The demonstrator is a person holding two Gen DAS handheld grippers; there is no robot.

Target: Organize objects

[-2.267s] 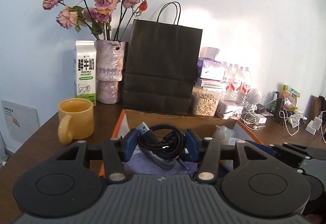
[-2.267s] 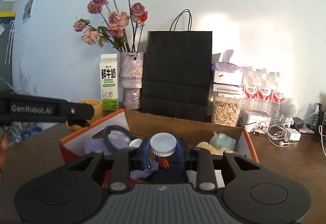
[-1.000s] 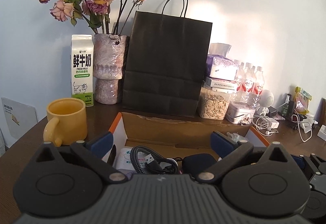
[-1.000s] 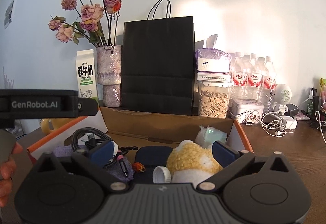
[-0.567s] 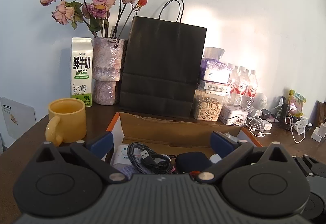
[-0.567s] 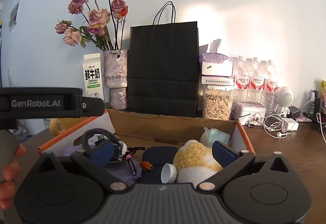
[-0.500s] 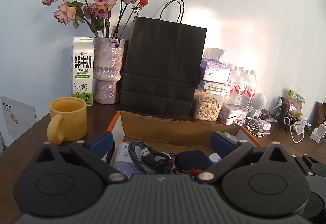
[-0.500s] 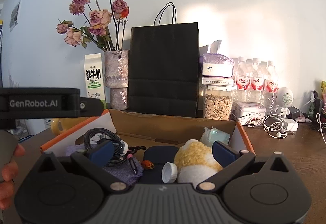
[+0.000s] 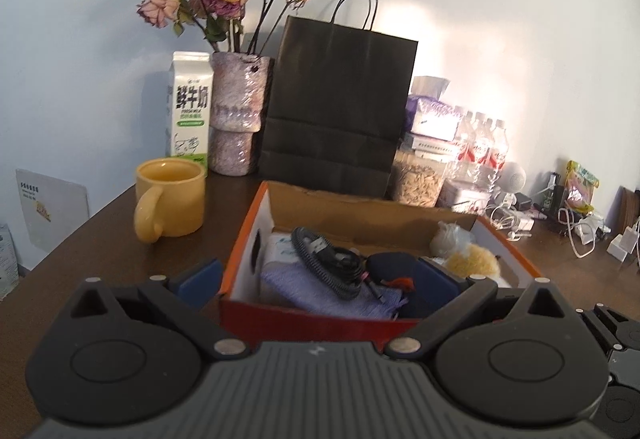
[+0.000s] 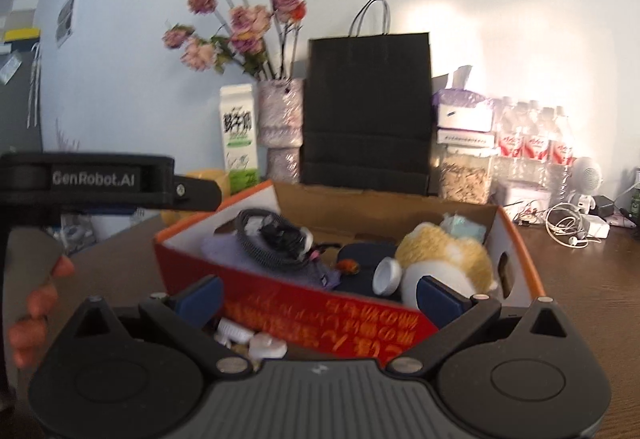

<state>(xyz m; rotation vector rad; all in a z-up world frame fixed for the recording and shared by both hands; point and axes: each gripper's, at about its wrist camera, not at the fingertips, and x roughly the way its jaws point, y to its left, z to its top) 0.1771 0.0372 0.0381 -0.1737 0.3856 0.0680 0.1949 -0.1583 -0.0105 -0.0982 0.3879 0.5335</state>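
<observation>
Box (image 9: 248,239): orange-walled cardboard box on the brown table, in front of the black paper bag (image 9: 336,111).
Left gripper (image 9: 320,283): fingers spread wide, holding nothing; the box's near wall sits between the blue pads.
Right gripper (image 10: 320,293): fingers spread wide, empty, straddling the box's red printed front.
Cable (image 9: 328,263): black coil inside the box, left part, lying on a lilac cloth (image 9: 320,291).
Bottle cap (image 10: 386,275): white, inside the box, against the yellow plush toy (image 10: 444,251).
Mug (image 9: 172,199): yellow, left of the box.
</observation>
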